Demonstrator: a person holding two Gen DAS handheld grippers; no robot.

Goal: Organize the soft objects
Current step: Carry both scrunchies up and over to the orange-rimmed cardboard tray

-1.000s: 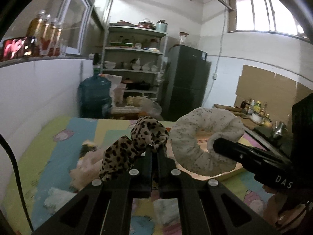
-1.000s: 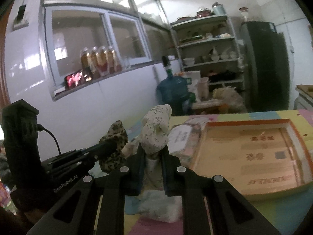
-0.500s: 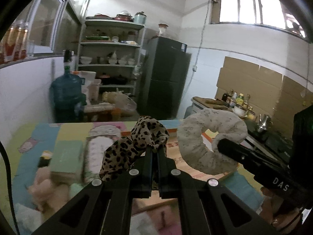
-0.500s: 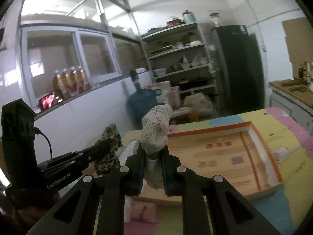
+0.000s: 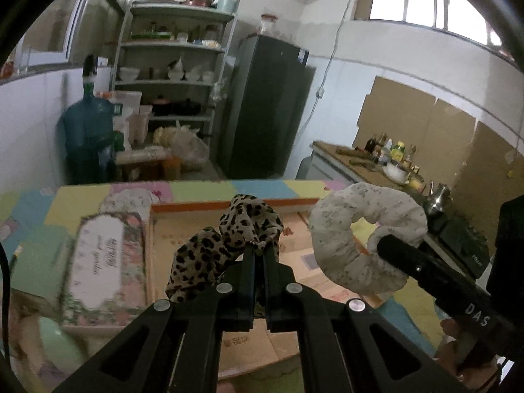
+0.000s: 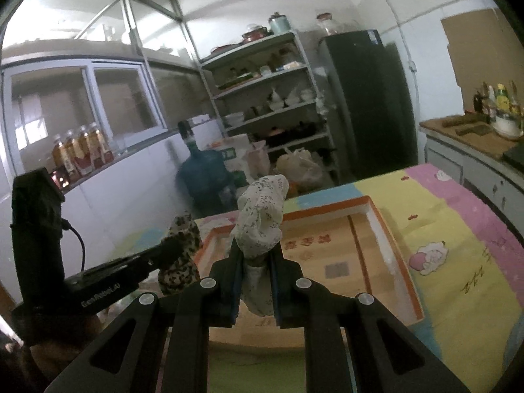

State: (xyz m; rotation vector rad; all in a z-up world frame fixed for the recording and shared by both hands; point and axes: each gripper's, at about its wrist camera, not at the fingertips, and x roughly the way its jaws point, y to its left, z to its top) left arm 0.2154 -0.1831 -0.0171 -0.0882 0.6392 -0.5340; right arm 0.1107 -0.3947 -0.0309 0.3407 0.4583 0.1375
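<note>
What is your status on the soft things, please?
Left gripper shut on leopard scrunchie. Right gripper shut on white scrunchie. Both above the open box. Nothing in the way.

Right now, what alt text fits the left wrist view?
The left gripper is shut on a leopard scrunchie above an orange-rimmed box. Beside it, the right gripper holds a white scrunchie.

white speckled scrunchie (image 6: 260, 209) pinched between fingers (image 6: 234, 281)

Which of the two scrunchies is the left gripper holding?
The leopard-print scrunchie, pinched in the left gripper. The other, a white speckled scrunchie, is clamped in the right gripper; both hang above the orange-rimmed box.
</note>
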